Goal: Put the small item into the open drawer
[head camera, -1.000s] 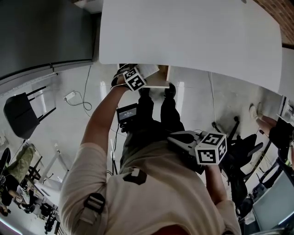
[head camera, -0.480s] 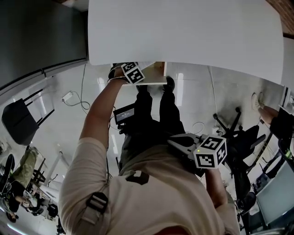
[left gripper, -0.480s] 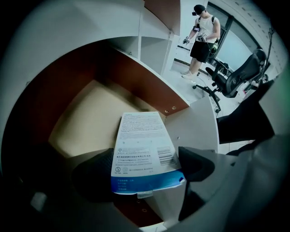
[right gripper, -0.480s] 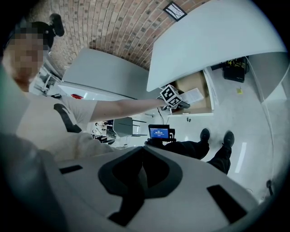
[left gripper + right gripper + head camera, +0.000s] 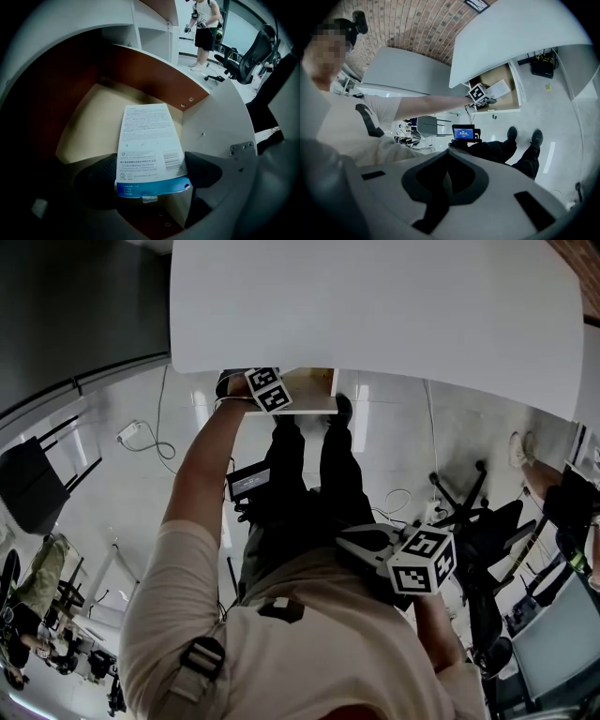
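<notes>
An open drawer [image 5: 317, 393] juts out from under the white desk [image 5: 375, 306]. Its pale bottom [image 5: 93, 122] and brown walls fill the left gripper view. My left gripper [image 5: 149, 180] is shut on a flat white packet with a blue end [image 5: 147, 145], which hangs over the inside of the drawer, near its right wall. From the head view only that gripper's marker cube [image 5: 267, 390] shows at the drawer's left corner. My right gripper [image 5: 367, 545] stays low by the person's waist, jaws shut [image 5: 445, 180] with nothing in them. It sees the packet [image 5: 499, 87] over the drawer [image 5: 506, 96].
The person's legs and shoes [image 5: 342, 411] stand just before the drawer. A small screen device [image 5: 248, 481] hangs at the hip. Office chairs [image 5: 478, 531] stand at the right, a dark chair [image 5: 28, 484] and a cable [image 5: 141, 437] at the left. Another person [image 5: 205, 28] stands far off.
The left gripper has moved a little further in over the drawer with the packet. The right gripper has hardly moved.
</notes>
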Demonstrator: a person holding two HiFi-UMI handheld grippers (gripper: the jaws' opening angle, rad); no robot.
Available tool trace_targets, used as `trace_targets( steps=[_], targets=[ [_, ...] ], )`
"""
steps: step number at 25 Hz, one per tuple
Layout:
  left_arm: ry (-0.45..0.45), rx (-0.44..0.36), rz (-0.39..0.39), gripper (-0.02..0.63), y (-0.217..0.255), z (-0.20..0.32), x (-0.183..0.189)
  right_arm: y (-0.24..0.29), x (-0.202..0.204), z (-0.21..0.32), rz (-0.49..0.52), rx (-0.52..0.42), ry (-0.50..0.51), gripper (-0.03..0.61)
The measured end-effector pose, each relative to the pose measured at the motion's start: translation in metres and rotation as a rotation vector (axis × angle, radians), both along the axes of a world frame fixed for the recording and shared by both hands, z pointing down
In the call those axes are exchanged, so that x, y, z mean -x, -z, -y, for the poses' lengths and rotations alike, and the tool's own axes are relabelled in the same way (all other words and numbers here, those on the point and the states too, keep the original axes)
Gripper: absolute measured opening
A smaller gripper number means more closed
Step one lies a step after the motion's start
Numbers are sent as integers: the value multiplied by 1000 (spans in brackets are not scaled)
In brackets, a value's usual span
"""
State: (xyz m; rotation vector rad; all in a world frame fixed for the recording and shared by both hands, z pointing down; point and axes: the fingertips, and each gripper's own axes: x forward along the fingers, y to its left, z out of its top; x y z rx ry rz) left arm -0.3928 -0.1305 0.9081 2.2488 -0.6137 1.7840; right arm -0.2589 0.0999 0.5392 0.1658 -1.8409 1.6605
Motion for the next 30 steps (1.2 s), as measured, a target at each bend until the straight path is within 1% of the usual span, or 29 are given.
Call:
trace_targets(
  steps=[3, 5, 12, 14, 17, 20, 24, 30],
  targets=[
    [67, 14, -25, 445, -1, 1, 1, 0, -2, 2, -3, 1, -1, 3],
    [95, 28, -34, 445, -2, 0, 1, -1, -1, 2, -1, 5, 7, 3],
    [113, 33, -7, 446, -3, 2, 14, 0, 8, 14, 24, -3, 3, 3],
    [120, 38, -10, 445, -3, 2, 16, 1, 9, 14, 21, -2, 6, 3],
    [152, 58, -26, 446, -2, 3, 15, 1, 9, 15, 22, -1, 3, 3],
    [178, 86, -26, 445, -2, 1, 16, 1, 16, 14, 43, 0, 16, 3],
    [168, 87, -35, 445, 3, -7, 15, 0, 20, 11, 49, 6, 38, 3],
    [151, 103, -31, 445, 15, -22, 23, 4, 26, 15, 56, -12, 19, 3]
  ],
)
